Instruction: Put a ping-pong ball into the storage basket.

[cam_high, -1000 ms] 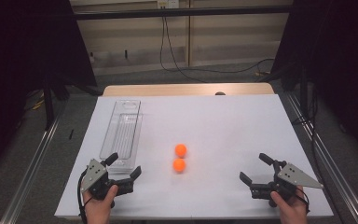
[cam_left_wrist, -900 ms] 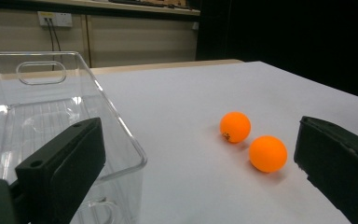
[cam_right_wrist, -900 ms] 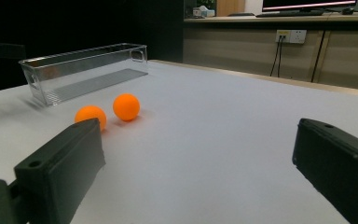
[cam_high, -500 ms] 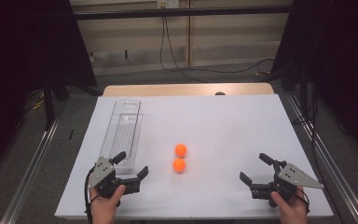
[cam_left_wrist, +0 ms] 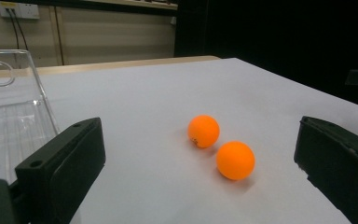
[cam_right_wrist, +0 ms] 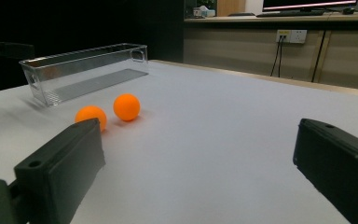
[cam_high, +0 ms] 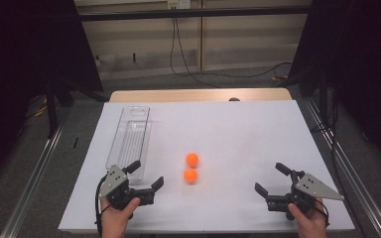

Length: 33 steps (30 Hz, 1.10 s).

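Note:
Two orange balls lie side by side mid-table, the far ball [cam_high: 192, 159] [cam_left_wrist: 203, 131] [cam_right_wrist: 127, 107] and the near ball [cam_high: 191, 175] [cam_left_wrist: 235, 160] [cam_right_wrist: 91, 116]. My left gripper [cam_high: 146, 173] is open at the front left, jaws wide apart and pointing at the balls, a short gap from the near one. At the front right my right gripper [cam_high: 269, 178] is open too, empty, and farther from the balls. A clear plastic tray [cam_high: 129, 139] [cam_left_wrist: 9, 116] [cam_right_wrist: 84, 70] stands empty on the left, its near end beside my left gripper.
The white tabletop [cam_high: 238, 134] ends at a wooden strip [cam_high: 198, 95] at the back. Metal rails [cam_high: 34, 173] run along both sides below the table. Dark curtains flank the space, and cables hang on the back wall [cam_high: 178, 44].
My left gripper has slid to the right, closer to the balls, still open. The right gripper, the balls and the tray have stayed in place.

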{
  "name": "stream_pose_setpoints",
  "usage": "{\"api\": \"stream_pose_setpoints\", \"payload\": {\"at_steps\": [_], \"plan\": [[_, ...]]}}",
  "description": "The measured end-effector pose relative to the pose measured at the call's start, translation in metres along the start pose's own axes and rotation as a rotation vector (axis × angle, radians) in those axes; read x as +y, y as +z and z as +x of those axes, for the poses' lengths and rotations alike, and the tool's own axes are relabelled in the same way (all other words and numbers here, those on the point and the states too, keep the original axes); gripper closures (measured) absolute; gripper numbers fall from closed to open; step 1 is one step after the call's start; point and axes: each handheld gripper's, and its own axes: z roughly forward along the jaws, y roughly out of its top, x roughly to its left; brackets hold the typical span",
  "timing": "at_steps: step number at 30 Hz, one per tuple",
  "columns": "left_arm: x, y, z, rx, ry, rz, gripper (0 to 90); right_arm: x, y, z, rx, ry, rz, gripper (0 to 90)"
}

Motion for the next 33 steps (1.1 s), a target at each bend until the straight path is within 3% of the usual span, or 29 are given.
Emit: {"api": "stream_pose_setpoints", "payload": {"at_steps": [12,33], "plan": [[0.002,0.017,-0.008,-0.044,0.007,0.028,1.9,0.000,0.000,0.000,0.005,-0.001,-0.002,1.4],[0.003,0.029,-0.015,-0.051,0.006,0.048,2.0,0.000,0.001,0.001,0.010,-0.005,-0.002,1.6]]}}
